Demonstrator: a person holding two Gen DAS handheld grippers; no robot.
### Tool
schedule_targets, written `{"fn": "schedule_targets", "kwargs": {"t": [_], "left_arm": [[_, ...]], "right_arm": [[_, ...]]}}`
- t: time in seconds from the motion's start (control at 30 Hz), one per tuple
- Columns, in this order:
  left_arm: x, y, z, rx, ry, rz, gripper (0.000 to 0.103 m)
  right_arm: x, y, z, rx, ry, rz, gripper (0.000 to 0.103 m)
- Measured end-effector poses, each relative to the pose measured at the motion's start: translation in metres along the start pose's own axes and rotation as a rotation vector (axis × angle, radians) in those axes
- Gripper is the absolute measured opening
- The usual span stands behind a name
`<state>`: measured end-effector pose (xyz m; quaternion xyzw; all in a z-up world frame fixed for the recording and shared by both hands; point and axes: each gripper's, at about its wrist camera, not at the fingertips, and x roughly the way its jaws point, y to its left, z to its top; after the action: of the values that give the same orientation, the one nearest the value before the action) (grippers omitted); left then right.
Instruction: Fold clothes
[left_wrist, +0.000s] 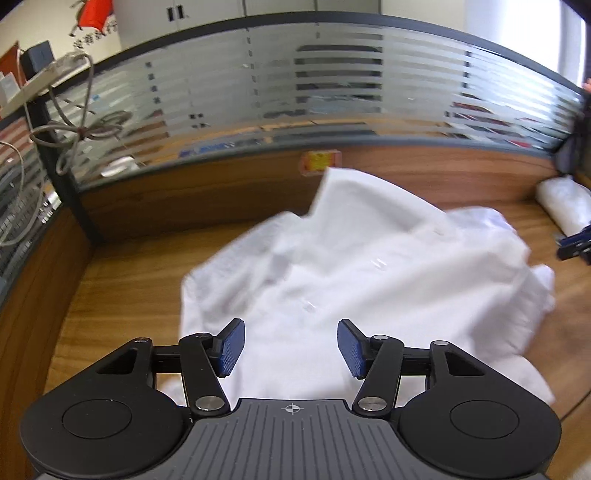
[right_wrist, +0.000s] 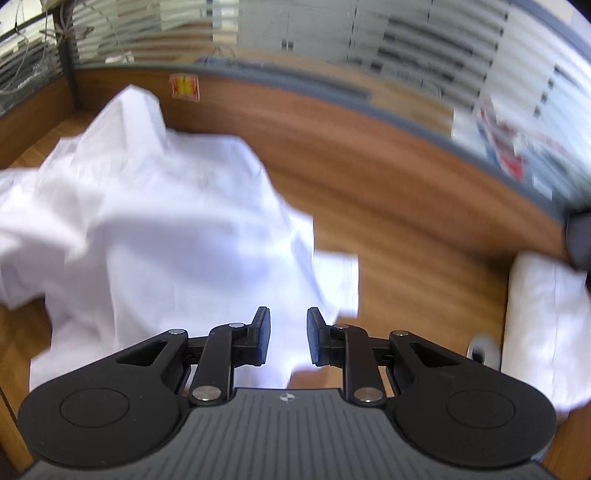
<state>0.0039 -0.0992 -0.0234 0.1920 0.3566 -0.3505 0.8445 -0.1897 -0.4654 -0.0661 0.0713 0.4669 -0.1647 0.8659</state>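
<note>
A white button-up shirt (left_wrist: 369, 280) lies crumpled on the wooden desk (left_wrist: 122, 280), its collar end raised toward the back partition. My left gripper (left_wrist: 290, 345) hovers open over the shirt's near edge, blue pads wide apart with nothing between them. In the right wrist view the same shirt (right_wrist: 166, 221) spreads across the left and centre. My right gripper (right_wrist: 288, 336) is open with a narrower gap above the shirt's right hem, holding nothing. The right gripper's blue tip (left_wrist: 576, 243) shows at the far right edge of the left wrist view.
A wood and frosted-glass partition (left_wrist: 295, 110) walls the desk at the back and left. A white rolled bundle (right_wrist: 546, 325) lies at the desk's right side, seen also as a bundle (left_wrist: 565, 203). Cables (left_wrist: 74, 125) hang at the left corner. An orange sticker (left_wrist: 319, 162) marks the partition.
</note>
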Motion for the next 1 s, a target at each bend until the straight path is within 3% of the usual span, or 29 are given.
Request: {"fn": "schedule_targets", "kwargs": {"t": [0.17, 0.4, 0.53, 0.7, 0.73, 0.77, 0.83, 0.87, 1.0], "left_arm": [[-0.010, -0.024, -0.024, 0.023, 0.067, -0.064, 0.062], [-0.003, -0.053, -0.049, 0.062, 0.142, -0.089, 0.063], [0.009, -0.068, -0.062, 0.079, 0.174, -0.071, 0.063], [0.036, -0.088, -0.076, 0.114, 0.191, 0.061, 0.067], [0.041, -0.091, -0.079, 0.113, 0.188, 0.089, 0.061], [0.046, -0.092, -0.081, 0.108, 0.187, 0.111, 0.045], [0.054, -0.092, -0.084, 0.101, 0.197, 0.151, 0.018], [0.053, -0.088, -0.083, 0.089, 0.192, 0.159, 0.011], [0.033, -0.072, -0.075, 0.089, 0.166, 0.183, 0.006]], "right_arm": [[0.013, 0.002, -0.040, 0.023, 0.073, 0.029, 0.027], [0.034, 0.005, -0.045, -0.024, 0.094, 0.058, 0.028], [0.045, 0.007, -0.047, -0.051, 0.106, 0.075, 0.030], [0.060, 0.009, -0.050, -0.085, 0.120, 0.096, 0.028], [0.063, 0.009, -0.051, -0.091, 0.123, 0.100, 0.025], [0.066, 0.010, -0.052, -0.099, 0.126, 0.104, 0.012], [0.061, 0.012, -0.051, -0.143, 0.111, 0.104, 0.011], [0.058, 0.013, -0.051, -0.165, 0.103, 0.104, 0.010], [0.028, 0.007, -0.050, -0.211, 0.042, 0.052, 0.009]]}}
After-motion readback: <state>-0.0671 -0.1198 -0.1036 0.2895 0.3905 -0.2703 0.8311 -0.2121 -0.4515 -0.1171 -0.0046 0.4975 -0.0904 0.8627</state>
